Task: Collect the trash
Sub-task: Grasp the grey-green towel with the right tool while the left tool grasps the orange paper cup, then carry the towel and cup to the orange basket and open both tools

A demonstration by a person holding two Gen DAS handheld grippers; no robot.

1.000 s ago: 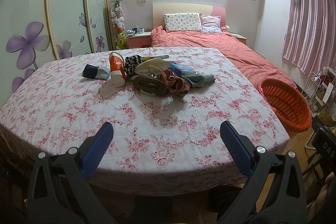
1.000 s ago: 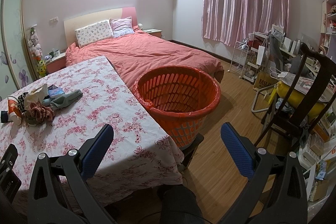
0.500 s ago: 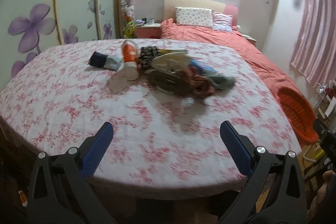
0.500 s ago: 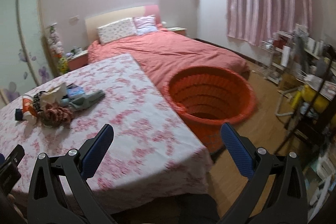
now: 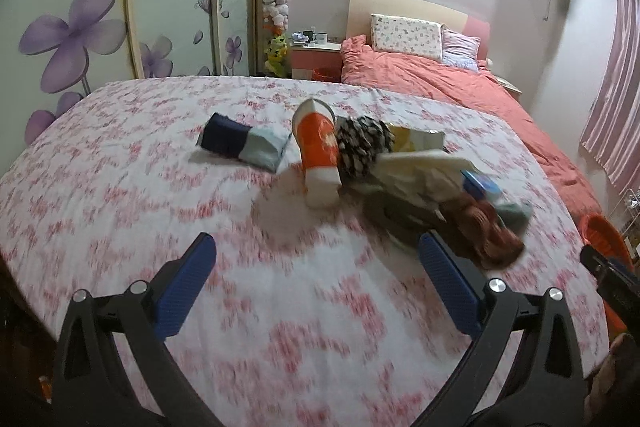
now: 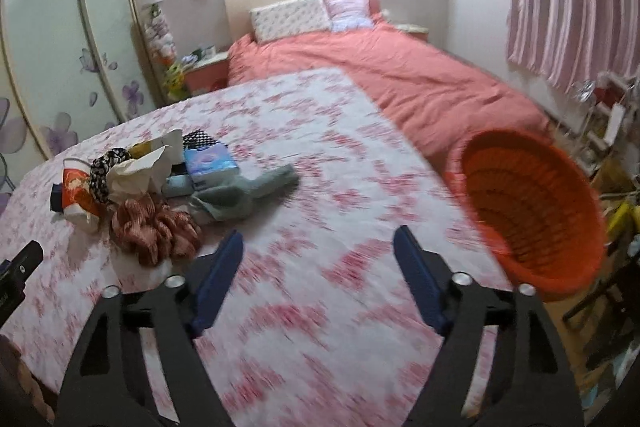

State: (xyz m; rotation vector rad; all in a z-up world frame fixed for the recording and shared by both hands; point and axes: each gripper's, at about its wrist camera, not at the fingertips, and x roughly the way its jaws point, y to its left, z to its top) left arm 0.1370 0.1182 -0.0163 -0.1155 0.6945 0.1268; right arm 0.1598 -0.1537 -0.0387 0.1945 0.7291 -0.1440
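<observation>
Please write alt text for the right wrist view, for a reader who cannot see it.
The right hand-held gripper, its jaws closing on nothing, hangs over a floral tablecloth. A pile of trash lies to its left, and an orange basket stands off the table's right edge.

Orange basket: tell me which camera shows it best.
The right wrist view. There the orange basket shows whole beside the floral-covered table, its rim and slatted inside visible, though motion-blurred. The left wrist view catches only a sliver of it at the right edge, partly behind the other gripper's black frame.
</observation>
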